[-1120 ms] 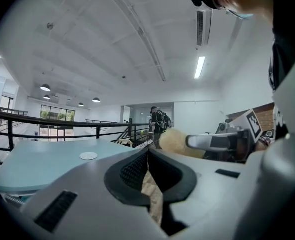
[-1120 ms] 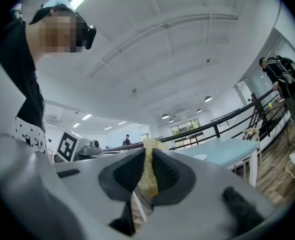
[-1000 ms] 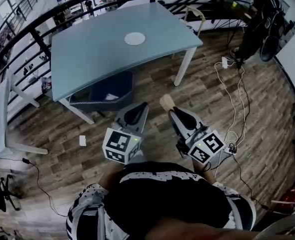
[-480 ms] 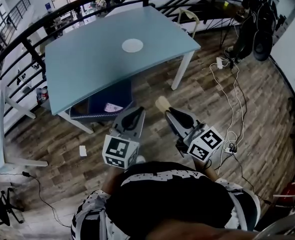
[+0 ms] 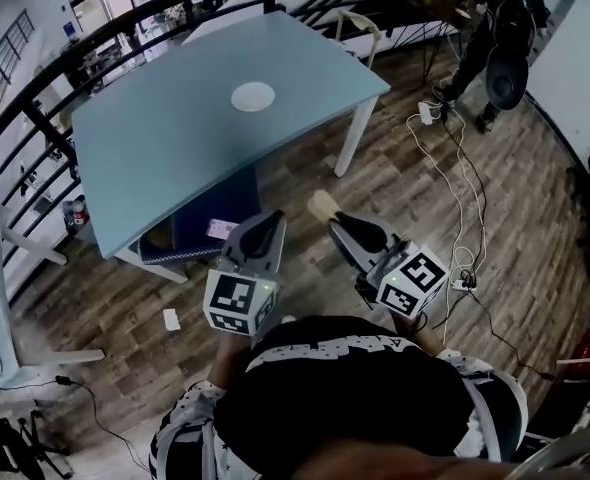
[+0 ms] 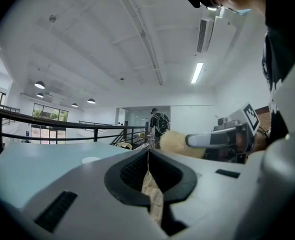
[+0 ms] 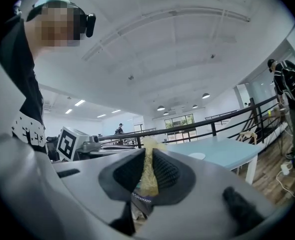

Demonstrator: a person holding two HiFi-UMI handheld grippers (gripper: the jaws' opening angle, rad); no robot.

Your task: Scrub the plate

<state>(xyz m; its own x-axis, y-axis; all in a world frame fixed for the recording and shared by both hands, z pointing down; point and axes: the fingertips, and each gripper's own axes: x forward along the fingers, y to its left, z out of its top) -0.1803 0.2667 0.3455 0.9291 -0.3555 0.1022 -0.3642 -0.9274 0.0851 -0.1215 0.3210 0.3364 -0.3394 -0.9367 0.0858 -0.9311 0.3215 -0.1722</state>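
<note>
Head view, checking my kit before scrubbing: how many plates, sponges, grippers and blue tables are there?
Plate: 1
Sponge: 1
Grippers: 2 (left gripper, right gripper)
Blue table: 1
Total: 5

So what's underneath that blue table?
A dark blue box sits on the floor beneath the table, a small card in it. The tabletop hides the box's far part.

A pale yellow sponge (image 5: 322, 205) is seen in the grey right gripper (image 5: 336, 219); beyond it, a white plate (image 5: 253, 96) is shown on a light blue table (image 5: 155, 148).
</note>
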